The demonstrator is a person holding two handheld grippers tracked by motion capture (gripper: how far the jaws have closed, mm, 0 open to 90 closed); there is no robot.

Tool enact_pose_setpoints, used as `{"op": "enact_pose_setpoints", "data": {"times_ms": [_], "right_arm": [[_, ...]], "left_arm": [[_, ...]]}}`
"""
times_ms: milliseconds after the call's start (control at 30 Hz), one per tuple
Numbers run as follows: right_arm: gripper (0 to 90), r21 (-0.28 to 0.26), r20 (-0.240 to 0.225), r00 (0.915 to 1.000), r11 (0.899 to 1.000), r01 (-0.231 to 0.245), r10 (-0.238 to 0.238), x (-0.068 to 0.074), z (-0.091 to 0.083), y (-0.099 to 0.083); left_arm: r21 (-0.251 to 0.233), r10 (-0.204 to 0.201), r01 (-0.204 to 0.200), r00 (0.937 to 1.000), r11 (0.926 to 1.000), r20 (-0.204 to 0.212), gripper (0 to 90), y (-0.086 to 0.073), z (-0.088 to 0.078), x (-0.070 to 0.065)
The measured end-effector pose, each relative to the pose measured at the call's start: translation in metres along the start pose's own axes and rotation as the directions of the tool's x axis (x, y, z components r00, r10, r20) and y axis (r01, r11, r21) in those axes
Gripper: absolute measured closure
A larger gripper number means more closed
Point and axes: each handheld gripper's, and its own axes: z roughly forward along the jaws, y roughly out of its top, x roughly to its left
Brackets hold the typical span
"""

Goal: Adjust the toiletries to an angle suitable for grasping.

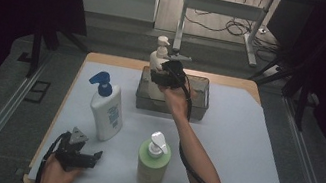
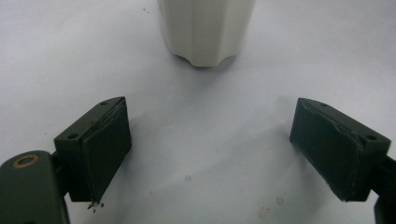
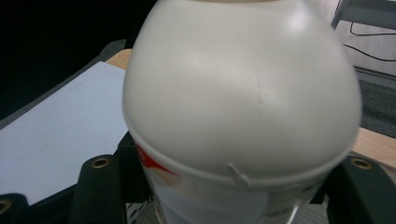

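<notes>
While right arm stretches fwd, right gripper clamps cream bottle over bin, left gripper wide open.

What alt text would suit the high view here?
The right gripper holds a cream pump bottle in a clear bin. A white bottle and green bottle stand nearer; the left gripper rests open.

3 pump bottles, 1 clear bin, 2 grippers

smooth, slightly glossy plastic cream bottle; translucent grey plastic bin; matt table cover.
</notes>
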Motion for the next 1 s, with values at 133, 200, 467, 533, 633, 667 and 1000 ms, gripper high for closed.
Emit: {"op": "enact_pose_setpoints", "data": {"times_ms": [133, 200, 467, 533, 633, 667, 1000], "right_arm": [[36.8, 0.005, 0.003, 1.0, 1.0, 0.003, -0.003, -0.001, -0.001, -0.004], [36.7, 0.009, 0.004, 1.0, 1.0, 0.001, -0.001, 0.0, -0.002, -0.006], [36.5, 0.027, 0.001, 0.9998, 0.999, 0.019, -0.019, 0.0, -0.002, -0.02], [36.4, 0.03, 0.001, 0.9997, 0.999, 0.025, -0.025, 0.001, -0.001, -0.022], [36.1, 0.037, -0.005, 0.9994, 0.999, 0.034, -0.034, 0.002, 0.0, -0.027], [36.0, 0.032, -0.006, 0.9993, 0.999, 0.036, -0.036, 0.002, 0.0, -0.029], [32.8, 0.052, -0.039, 0.9977, 0.997, 0.058, -0.056, -0.001, 0.0, -0.031]], "left_arm": [[0.0, 0.0, 0.0, 1.0, 1.0, 0.0, 12.1, 0.0, 0.0, 0.0], [0.0, 0.0, 0.0, 1.0, 1.0, 0.0, 12.2, 0.0, 0.0, 0.0], [0.0, 0.0, 0.0, 1.0, 1.0, 0.0, 12.1, 0.0, 0.0, 0.0], [-0.001, -0.001, 0.001, 1.0, 1.0, 0.0, 12.1, 0.0, 0.0, 0.0], [-0.001, -0.002, 0.002, 1.0, 1.0, 0.0, 12.1, 0.0, 0.0, 0.0], [-0.001, -0.001, 0.001, 1.0, 1.0, -0.001, 12.1, 0.0, 0.0, 0.0], [-0.001, -0.002, 0.002, 1.0, 1.0, -0.001, 12.2, 0.0, 0.0, 0.0]]}}
